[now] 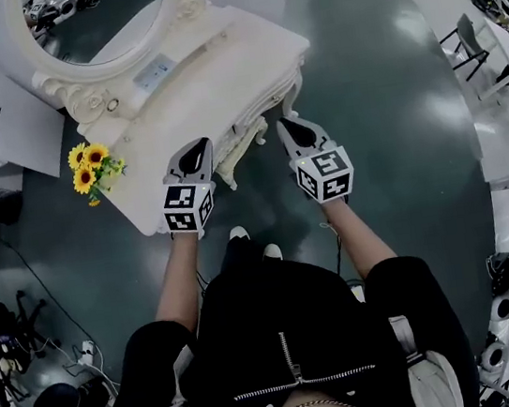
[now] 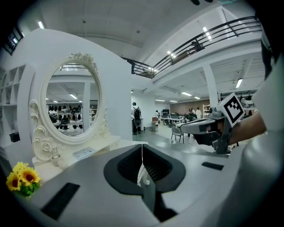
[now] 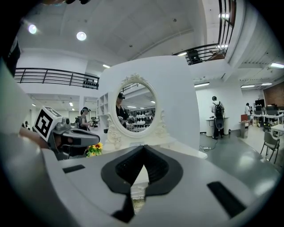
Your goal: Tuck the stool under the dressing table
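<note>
The worktop [image 1: 242, 57] has a smooth cream painted finish with carved trim. Its mirror [image 1: 99, 17] is glossy glass. The floor [image 1: 379, 84] is dark, polished and reflective. The left tongs [image 1: 195, 150] and right tongs [image 1: 292, 128] have matt grey plastic shells and black ribbed pads.

I see the cream dressing table [image 1: 216, 71] upright on the floor, its oval carved mirror [image 1: 104, 21] at the back. A carved cream piece [image 1: 243, 140] sits under its front edge. I can't tell if that's the stool.

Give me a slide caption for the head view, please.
Shut left gripper and shut right gripper held before the white dressing table with oval mirror.
</note>
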`<state>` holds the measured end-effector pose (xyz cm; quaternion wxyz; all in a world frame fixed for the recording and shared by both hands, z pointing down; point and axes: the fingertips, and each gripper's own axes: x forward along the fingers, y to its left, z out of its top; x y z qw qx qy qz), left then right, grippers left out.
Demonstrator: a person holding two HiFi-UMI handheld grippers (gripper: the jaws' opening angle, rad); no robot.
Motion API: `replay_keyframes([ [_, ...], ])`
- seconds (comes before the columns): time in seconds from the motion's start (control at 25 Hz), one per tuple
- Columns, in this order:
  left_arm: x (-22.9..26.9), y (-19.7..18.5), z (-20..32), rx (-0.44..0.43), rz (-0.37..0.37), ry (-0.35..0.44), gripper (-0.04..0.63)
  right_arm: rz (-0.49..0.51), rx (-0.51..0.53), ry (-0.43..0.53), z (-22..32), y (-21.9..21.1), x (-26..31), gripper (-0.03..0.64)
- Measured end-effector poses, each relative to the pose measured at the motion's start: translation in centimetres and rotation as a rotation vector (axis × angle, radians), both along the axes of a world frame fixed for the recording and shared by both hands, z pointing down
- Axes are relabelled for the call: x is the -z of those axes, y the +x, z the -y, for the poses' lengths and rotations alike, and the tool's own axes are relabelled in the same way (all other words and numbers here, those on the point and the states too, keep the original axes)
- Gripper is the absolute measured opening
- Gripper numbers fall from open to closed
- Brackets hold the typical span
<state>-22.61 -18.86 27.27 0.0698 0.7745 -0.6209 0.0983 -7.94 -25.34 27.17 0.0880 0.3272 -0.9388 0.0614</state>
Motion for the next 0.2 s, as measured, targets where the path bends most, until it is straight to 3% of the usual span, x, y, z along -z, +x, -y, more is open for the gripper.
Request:
replay_keyframes([
  [0.2, -1.0, -1.2, -1.1, 0.007, 0.0, -0.015, 0.021, 0.0, 0.0, -0.014, -1.2, -1.0, -1.1, 0.003],
])
